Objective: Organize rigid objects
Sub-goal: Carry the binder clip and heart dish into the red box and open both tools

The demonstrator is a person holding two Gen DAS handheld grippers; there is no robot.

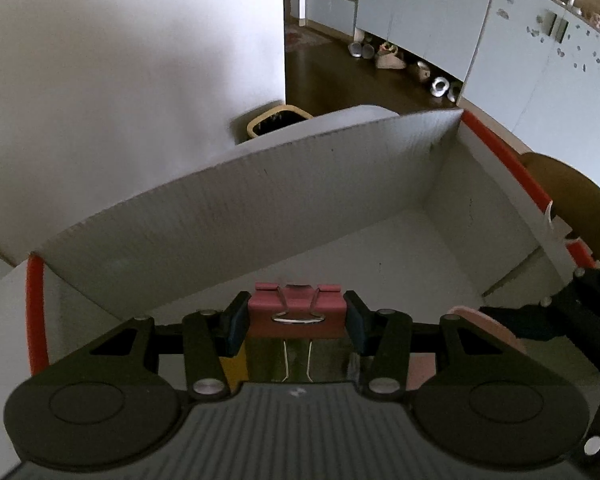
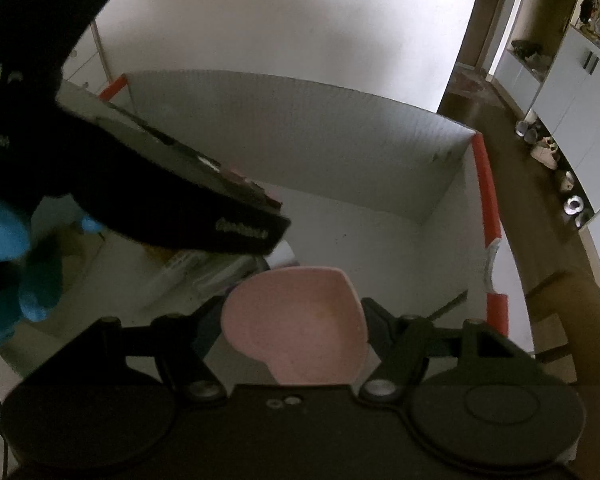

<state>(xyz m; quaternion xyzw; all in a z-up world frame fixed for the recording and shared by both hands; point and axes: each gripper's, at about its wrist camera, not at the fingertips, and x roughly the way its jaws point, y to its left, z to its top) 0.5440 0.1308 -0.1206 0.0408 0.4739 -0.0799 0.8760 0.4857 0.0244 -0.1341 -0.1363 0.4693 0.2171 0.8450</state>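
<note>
Left tongs (image 1: pixel 296 318) clamp a pink binder clip (image 1: pixel 296 312); right tongs (image 2: pixel 294 330) grip a pink scoop (image 2: pixel 296 320) (both over the box (image 1: pixel 260 208)).

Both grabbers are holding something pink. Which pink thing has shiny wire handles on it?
The pink binder clip in the left gripper. The pink scoop in the right gripper is smooth plastic, no wire.

Your binder clip (image 1: pixel 296 312) is pink, with silver wire handles folded back toward you. It sits level between the left pads, pinched at both ends, over the near part of the box (image 1: pixel 260 200). Your pink dish (image 2: pixel 296 320) is a shallow, rounded scoop shape, hollow side up, clamped across its width and tilted slightly, above the box floor near the right wall. The box is white corrugated board with red-taped corners, its top open.
</note>
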